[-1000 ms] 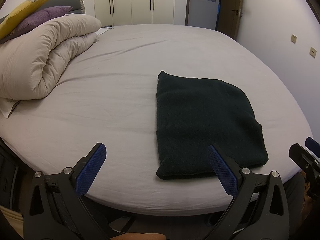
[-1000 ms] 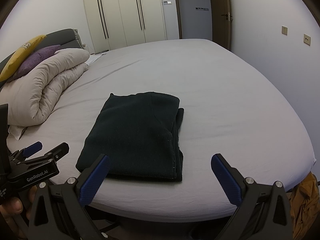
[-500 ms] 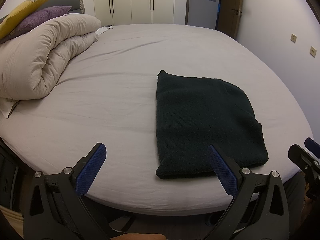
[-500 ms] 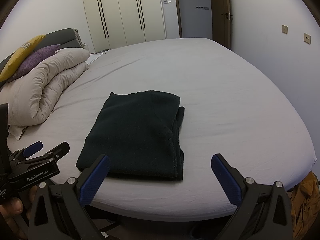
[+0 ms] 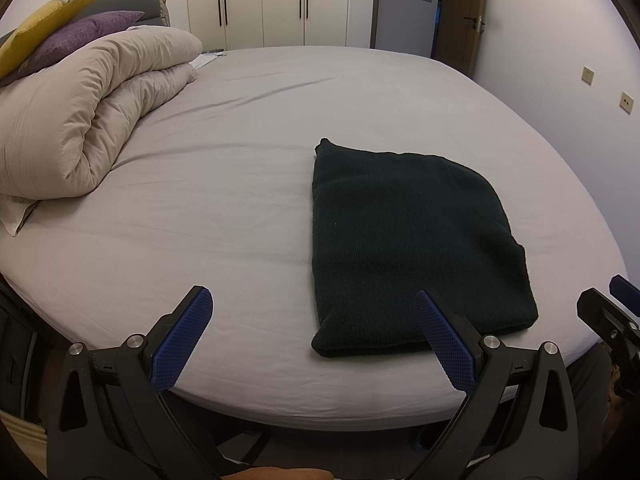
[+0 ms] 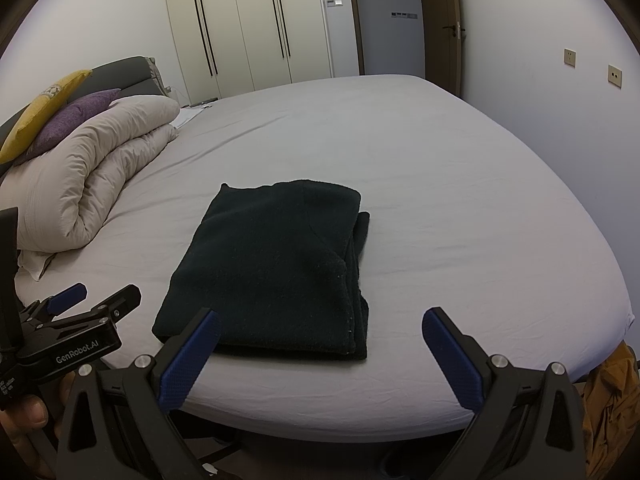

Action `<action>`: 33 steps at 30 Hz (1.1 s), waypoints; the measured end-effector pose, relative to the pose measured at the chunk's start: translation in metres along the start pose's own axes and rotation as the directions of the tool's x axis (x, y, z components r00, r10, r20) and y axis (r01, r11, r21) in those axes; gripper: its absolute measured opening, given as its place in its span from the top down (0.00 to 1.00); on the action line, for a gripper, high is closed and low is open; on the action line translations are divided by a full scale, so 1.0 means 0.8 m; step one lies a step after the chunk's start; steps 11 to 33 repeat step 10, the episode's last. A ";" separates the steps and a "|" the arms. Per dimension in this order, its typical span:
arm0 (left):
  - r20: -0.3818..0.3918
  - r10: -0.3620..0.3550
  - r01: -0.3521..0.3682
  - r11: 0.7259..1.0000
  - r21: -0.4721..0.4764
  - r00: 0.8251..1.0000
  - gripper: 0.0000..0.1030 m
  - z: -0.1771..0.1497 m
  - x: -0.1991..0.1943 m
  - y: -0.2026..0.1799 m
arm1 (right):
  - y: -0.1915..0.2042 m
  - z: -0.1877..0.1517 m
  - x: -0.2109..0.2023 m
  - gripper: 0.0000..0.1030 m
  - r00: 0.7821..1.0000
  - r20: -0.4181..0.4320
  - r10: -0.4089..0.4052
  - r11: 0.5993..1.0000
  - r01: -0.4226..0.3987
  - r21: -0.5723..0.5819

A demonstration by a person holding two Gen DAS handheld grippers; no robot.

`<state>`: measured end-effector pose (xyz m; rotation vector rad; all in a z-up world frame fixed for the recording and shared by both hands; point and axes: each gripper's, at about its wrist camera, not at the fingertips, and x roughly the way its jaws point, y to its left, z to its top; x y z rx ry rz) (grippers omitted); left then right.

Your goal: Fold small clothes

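A dark green knitted garment [image 5: 412, 240] lies folded into a flat rectangle near the front edge of the grey bed [image 5: 240, 184]. In the right wrist view the same garment [image 6: 272, 268] shows stacked layers along its right side. My left gripper [image 5: 312, 340] hangs open just off the bed's front edge, its right pad level with the garment's near edge, nothing between the fingers. My right gripper [image 6: 320, 356] is also open and empty, in front of the garment's near right corner. Each gripper shows at the edge of the other's view.
A rolled beige duvet [image 5: 88, 120] lies at the left of the bed, with purple and yellow cushions [image 5: 60, 36] behind it. Wardrobe doors [image 6: 256, 28] and a doorway stand at the far wall. An ochre cloth [image 6: 608, 392] hangs low at the right.
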<state>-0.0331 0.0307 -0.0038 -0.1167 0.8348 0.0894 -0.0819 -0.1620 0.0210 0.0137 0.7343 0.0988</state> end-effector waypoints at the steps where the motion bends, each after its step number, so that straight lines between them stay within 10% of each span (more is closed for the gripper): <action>1: 0.000 -0.001 0.001 1.000 0.000 1.000 0.00 0.000 0.000 0.000 | 0.000 0.000 0.000 0.00 1.000 -0.001 0.000 1.000 0.000 0.000; 33: 0.009 0.012 -0.012 1.000 0.000 1.000 0.00 -0.005 -0.001 0.001 | 0.000 -0.001 0.000 0.00 1.000 -0.003 0.001 1.000 -0.001 0.001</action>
